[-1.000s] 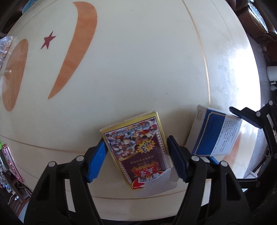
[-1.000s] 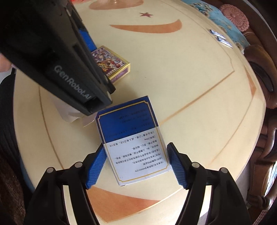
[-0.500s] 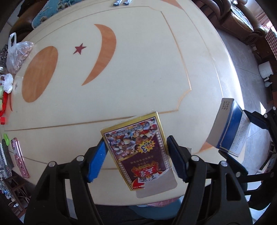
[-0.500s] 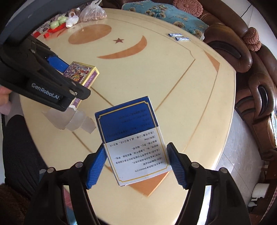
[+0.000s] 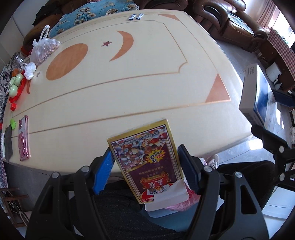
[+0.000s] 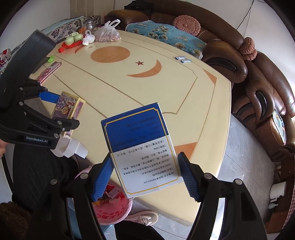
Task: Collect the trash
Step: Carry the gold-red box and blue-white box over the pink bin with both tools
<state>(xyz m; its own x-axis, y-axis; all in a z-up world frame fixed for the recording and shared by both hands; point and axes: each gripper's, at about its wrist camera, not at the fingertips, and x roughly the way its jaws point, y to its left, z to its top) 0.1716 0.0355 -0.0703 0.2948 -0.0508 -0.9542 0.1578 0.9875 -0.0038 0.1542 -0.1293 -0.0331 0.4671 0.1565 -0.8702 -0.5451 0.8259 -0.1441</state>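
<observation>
My left gripper (image 5: pixel 145 169) is shut on a gold-edged playing-card box (image 5: pixel 147 162) with a torn white flap, held in the air above the table's near edge. The same box shows in the right wrist view (image 6: pixel 69 108). My right gripper (image 6: pixel 145 174) is shut on a blue and white medicine box (image 6: pixel 142 145), also lifted off the table; it shows at the right of the left wrist view (image 5: pixel 258 97). A pink trash bin (image 6: pixel 114 212) with wrappers in it stands on the floor below the grippers.
The cream table (image 5: pixel 147 73) carries two small blue sachets (image 5: pixel 136 17) at its far edge, a plastic bag of nuts (image 5: pixel 44 48), green and red items (image 5: pixel 15 85) and a pink phone (image 5: pixel 23 137) at the left. Brown sofas (image 6: pixel 258 83) ring the table.
Both grippers have risen and drawn back from the table with their boxes, so the whole table and the bin below have come into view.
</observation>
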